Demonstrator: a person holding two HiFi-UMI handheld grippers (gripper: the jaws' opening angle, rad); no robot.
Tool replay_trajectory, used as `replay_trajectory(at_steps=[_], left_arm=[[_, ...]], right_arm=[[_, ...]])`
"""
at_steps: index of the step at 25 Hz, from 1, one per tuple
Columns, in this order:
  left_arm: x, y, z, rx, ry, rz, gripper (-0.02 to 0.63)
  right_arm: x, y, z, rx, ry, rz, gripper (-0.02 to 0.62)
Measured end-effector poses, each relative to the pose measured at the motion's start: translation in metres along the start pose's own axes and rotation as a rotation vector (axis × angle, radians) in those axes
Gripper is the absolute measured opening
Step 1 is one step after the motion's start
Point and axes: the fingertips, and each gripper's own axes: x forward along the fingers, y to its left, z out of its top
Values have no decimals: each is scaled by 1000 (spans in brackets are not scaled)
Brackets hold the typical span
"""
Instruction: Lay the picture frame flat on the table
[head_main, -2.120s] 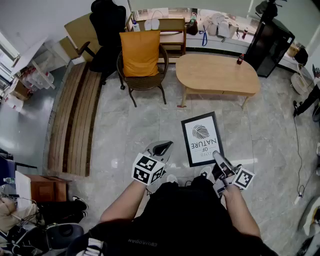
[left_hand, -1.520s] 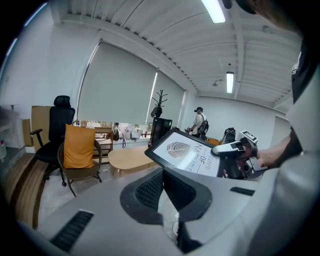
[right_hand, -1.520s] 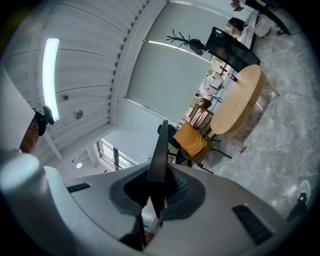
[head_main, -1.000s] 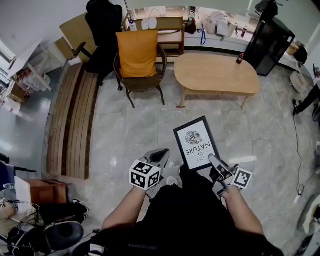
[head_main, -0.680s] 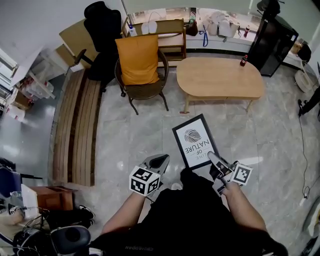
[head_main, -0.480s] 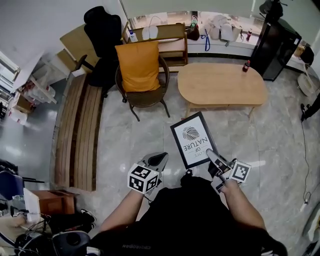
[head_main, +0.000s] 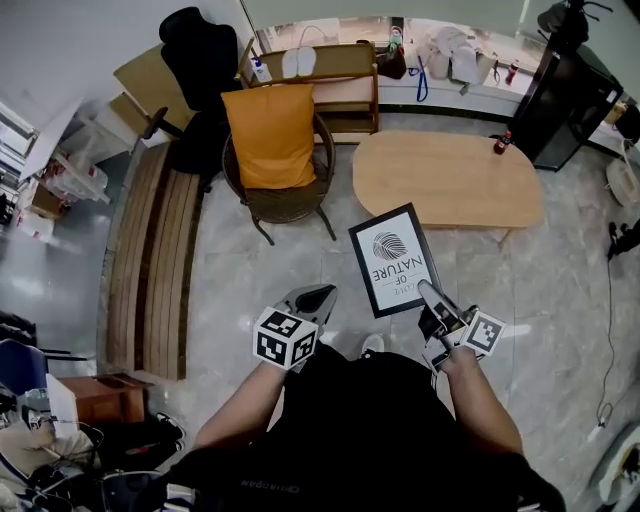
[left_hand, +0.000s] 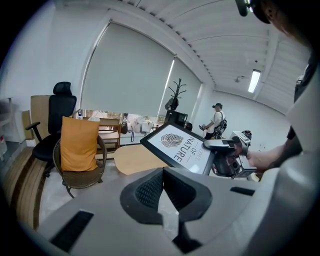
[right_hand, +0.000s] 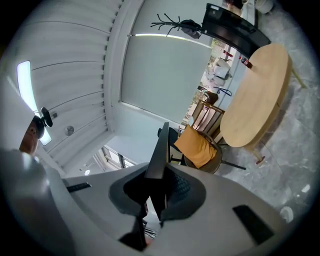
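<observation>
While we stand on the tiled floor, the picture frame (head_main: 393, 260) is in the air, not on the table (head_main: 450, 180).
From the left, a wicker chair (head_main: 285, 200) holds an orange cushion (head_main: 272, 135). Our left gripper (head_main: 318, 293) has its jaws together with nothing in them. The black-edged frame, its white print reading NATURE, tilts above the floor. Our right gripper (head_main: 425, 290) is clamped on the frame's lower edge. The oval wooden table stands just beyond the frame, and a small bottle (head_main: 503, 143) is at its far right end.
</observation>
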Motion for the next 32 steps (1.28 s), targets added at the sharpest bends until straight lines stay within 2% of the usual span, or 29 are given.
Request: replay_trajectory(at_steps=[4, 6, 10, 15, 19, 23, 28, 32], left_arm=[[7, -2, -15, 30, 61, -50, 5], [22, 6, -11, 32, 92, -54, 5], [69, 25, 19, 28, 111, -76, 5], [118, 47, 50, 65, 108, -149, 5], [153, 71, 97, 92, 83, -211, 5], [176, 115, 141, 132, 62, -239, 5], [210, 178, 178, 130, 53, -247, 5], [230, 199, 194, 115, 51, -265, 5]], right_arm=[[-8, -16, -8, 49, -30, -43, 31], [-7, -27, 4, 59, -47, -59, 31], [4, -52, 40, 90, -90, -87, 31], [27, -69, 66, 72, -126, -123, 31], [58, -80, 100, 59, -153, -175, 31], [98, -86, 132, 50, -184, -220, 32], [137, -107, 167, 37, -242, -293, 32], [160, -127, 180, 68, -259, -329, 32]])
